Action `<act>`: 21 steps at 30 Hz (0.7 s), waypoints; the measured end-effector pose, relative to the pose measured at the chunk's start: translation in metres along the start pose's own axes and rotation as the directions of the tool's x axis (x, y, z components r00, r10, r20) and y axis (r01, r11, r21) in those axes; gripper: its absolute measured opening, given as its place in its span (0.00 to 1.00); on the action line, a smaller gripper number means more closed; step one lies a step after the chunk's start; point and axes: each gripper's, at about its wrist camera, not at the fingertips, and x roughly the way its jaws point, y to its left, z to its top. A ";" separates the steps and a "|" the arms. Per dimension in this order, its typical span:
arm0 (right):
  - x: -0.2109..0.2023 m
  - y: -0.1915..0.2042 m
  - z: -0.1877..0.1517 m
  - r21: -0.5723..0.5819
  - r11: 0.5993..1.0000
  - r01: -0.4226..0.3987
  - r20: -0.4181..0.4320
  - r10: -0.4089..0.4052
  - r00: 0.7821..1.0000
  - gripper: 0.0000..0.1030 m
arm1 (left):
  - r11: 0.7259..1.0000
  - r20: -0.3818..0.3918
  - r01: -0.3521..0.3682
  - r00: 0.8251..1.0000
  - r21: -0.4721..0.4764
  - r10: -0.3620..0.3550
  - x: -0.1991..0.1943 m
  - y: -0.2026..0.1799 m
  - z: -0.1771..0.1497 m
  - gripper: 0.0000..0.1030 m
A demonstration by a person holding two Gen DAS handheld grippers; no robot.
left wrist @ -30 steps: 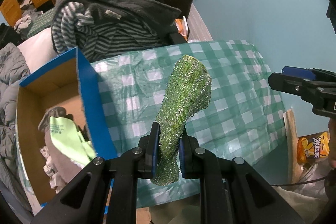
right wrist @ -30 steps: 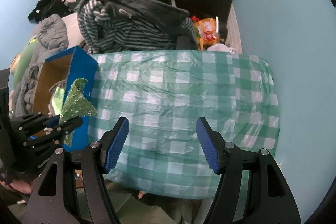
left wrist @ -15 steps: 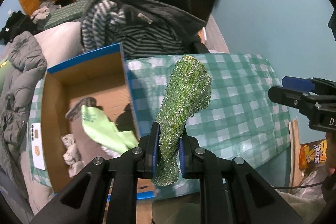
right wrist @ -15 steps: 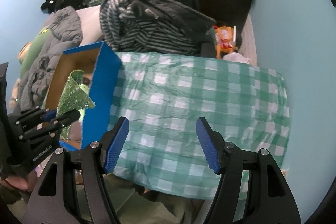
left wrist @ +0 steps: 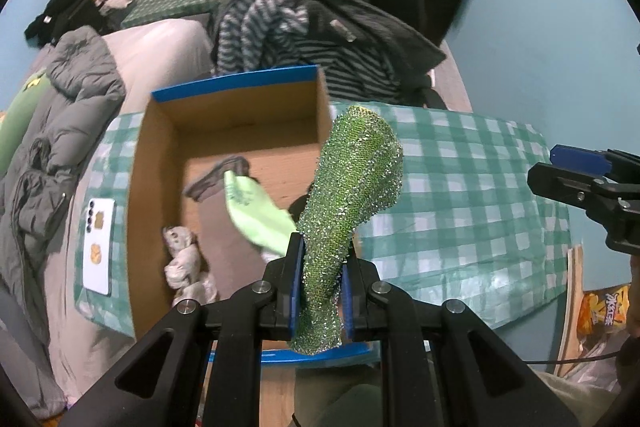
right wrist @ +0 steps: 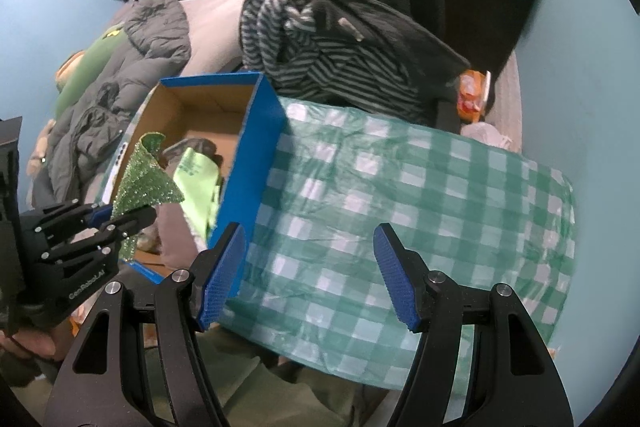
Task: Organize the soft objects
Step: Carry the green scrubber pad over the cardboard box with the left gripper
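The left gripper (left wrist: 319, 281) is clamped on the lower part of a glittery green cloth (left wrist: 350, 187), which stands up between its blue pads and flares above them, held over the near right part of an open cardboard box (left wrist: 156, 187) with blue outer walls. The right gripper (right wrist: 308, 275) is held with its fingers spread wide and nothing between them, over the green checked tablecloth (right wrist: 440, 195) just right of the box. Inside the box lie a pale green cloth (left wrist: 256, 211), a grey one (left wrist: 216, 179) and a crumpled whitish one (left wrist: 186, 263); a white phone (left wrist: 98, 245) lies left of the box.
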 end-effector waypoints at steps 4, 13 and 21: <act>0.006 0.016 0.007 -0.025 1.000 -0.007 0.001 0.007 1.000 0.64 | 0.999 -0.005 -0.017 1.000 -0.031 0.017 -0.001 0.019 -0.002 0.15; 0.029 0.049 0.019 -0.057 0.998 -0.042 -0.019 0.040 0.999 0.64 | 0.996 -0.038 -0.038 0.999 -0.082 0.035 0.008 0.055 -0.007 0.15; 0.056 0.071 0.024 -0.053 0.996 -0.068 -0.029 0.067 0.997 0.61 | 0.994 -0.083 -0.038 0.996 -0.102 0.029 0.028 0.078 -0.011 0.16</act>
